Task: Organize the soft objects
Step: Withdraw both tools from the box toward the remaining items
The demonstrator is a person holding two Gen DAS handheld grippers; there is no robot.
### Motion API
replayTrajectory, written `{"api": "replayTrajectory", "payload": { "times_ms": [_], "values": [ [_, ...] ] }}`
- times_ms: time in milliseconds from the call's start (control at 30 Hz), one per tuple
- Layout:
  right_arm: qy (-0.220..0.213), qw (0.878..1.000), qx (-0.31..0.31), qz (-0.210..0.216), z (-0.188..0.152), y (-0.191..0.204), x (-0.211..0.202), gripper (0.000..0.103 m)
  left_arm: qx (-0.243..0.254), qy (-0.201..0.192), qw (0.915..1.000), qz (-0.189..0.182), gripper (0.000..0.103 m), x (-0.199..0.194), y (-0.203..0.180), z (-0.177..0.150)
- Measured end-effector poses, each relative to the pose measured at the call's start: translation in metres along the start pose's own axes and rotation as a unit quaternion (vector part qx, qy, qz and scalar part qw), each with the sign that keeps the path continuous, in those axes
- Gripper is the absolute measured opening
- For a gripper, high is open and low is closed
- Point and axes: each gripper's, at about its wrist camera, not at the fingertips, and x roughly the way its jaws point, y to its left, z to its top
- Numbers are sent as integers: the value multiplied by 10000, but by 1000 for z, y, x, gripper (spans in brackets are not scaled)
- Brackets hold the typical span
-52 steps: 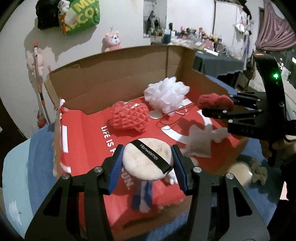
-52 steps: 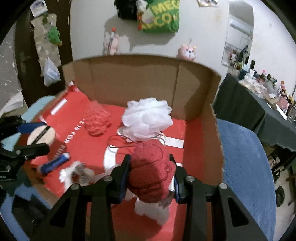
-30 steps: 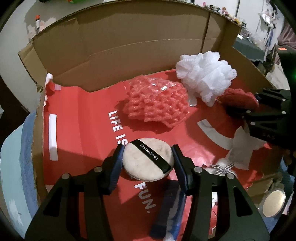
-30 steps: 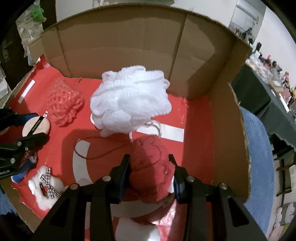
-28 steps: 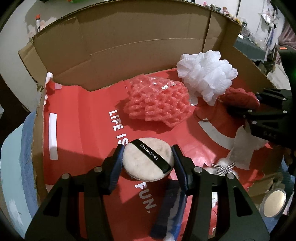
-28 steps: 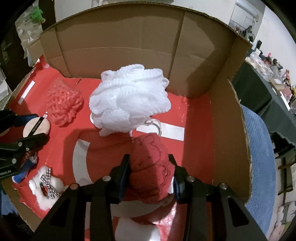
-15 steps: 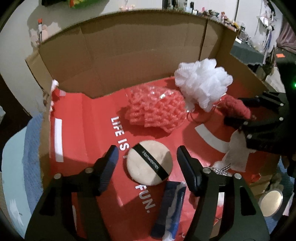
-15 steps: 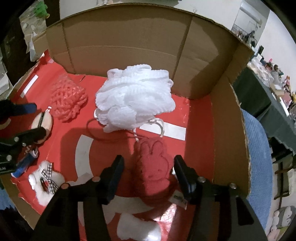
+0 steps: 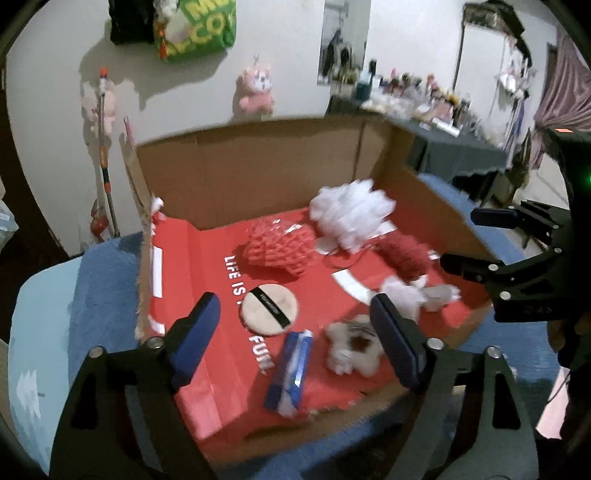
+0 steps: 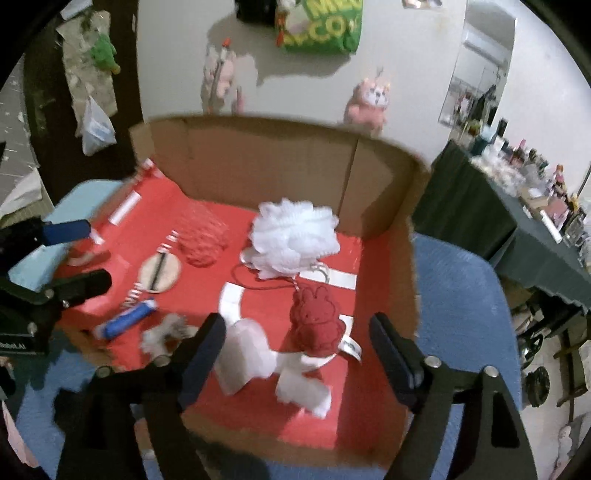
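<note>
A cardboard box (image 9: 258, 177) (image 10: 266, 155) with a red lining holds the soft things. A round beige puff with a black band (image 9: 269, 308) (image 10: 159, 273) lies flat on the lining, ahead of my left gripper (image 9: 295, 332), whose jaws are opening with nothing between them. A red plush rabbit (image 10: 316, 323) (image 9: 404, 256) lies on the lining beyond my right gripper (image 10: 297, 350); its jaws are opening too and are empty. Also inside: a white bath pouf (image 9: 351, 214) (image 10: 293, 236), a pink mesh piece (image 9: 280, 249) (image 10: 201, 243), a blue packet (image 9: 290, 369) (image 10: 125, 321), white plush pieces (image 10: 243, 354).
The box rests on a blue fuzzy surface (image 10: 461, 295) (image 9: 103, 280). Each gripper shows at the edge of the other's view. A dark table crowded with small items (image 10: 535, 206) stands at the right. Plush toys and a green bag (image 9: 199, 26) hang on the far wall.
Both grippers let go: the puff and the red rabbit dropped onto the lining. Both grippers then opened wider and drew up and back from the box.
</note>
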Motion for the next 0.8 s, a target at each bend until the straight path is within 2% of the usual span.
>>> {"api": "replayTrajectory", "payload": {
  "times_ms": [100,233,400,667,800],
  "values": [
    [-383,9992,-60,-58,-1,0,-36,92,21,-410,9991,34,88,-36,-12,-8],
    [-923,9956,-158,-97,-17,11,-87,99,17,-870,9962,11,96,-74,-29,-23],
    [-1568,9873,-149,-187,-48,25,-143,102,-46,-1464,9890,217,97,-121,-51,-50],
    [-2054,9784,56,-232,-111,36,-185,103,-220,-2132,9756,469,99,-166,-76,-100],
    [-2175,9755,287,-166,-141,39,-190,103,-300,-2208,9734,530,100,-170,-86,-129]
  ]
}}
